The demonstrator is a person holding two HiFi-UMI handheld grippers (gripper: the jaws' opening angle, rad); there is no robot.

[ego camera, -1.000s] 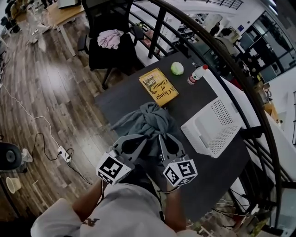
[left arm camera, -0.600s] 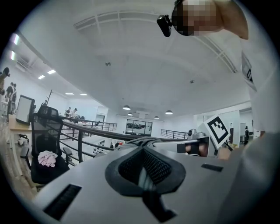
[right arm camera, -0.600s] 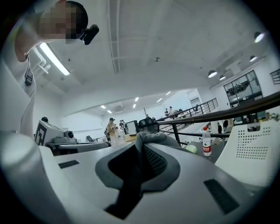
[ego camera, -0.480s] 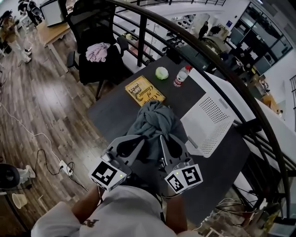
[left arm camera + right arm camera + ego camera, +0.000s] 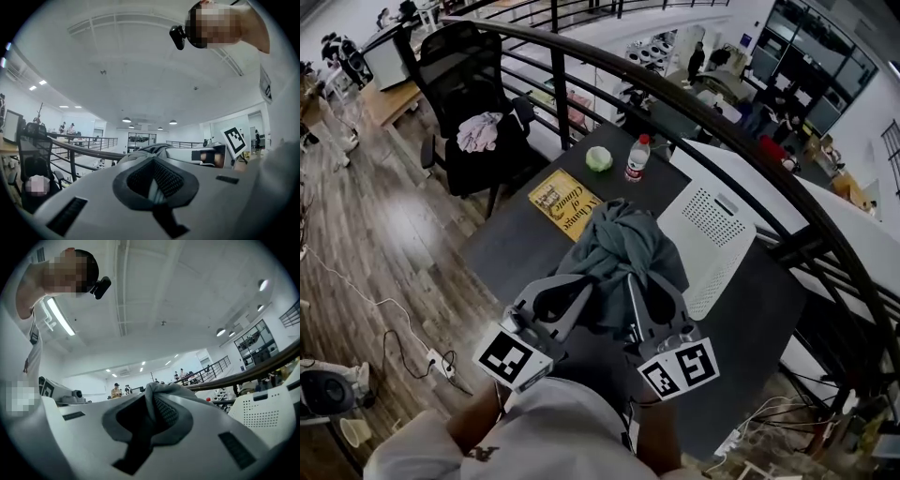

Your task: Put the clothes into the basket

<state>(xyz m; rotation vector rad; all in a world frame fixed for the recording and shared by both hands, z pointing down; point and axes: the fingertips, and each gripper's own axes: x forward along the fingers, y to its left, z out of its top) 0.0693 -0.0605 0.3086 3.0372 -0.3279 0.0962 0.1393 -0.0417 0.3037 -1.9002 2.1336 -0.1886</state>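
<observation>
**Garment's off the surface: now swing it right, over the basket**

Since a sec ago both claws have come up. The crumpled grey-green cloth garment (image 5: pixel 619 246) has left the dark matte surface (image 5: pixel 511 258). It now hangs bunched in the air, far edge over a corner of the yellow paperback book (image 5: pixel 565 202).

Your left claw (image 5: pixel 584 286) and right claw (image 5: pixel 630 281) sit side by side, each pinched tight on a fold. The right gripper view shows cloth drawn between the jaws. The left gripper view shows it bunched just past the tips.

The white perforated plastic basket (image 5: pixel 712 230) sits on the surface just right of the bundle.

To do this step well, imo:
- Keep both pinches on till the bulk is over the opening.
- Lift enough that the hanging tail clears the near rim, or it'll prob. drag the light basket or snag the book.
- Move both claws right together, same pace, so the bundle doesn't stretch.
- Stay clear of the clear plastic bottle w/ red cap (image 5: pixel 636 159) behind.
- Let go only once most of the cloth is inside.
</observation>
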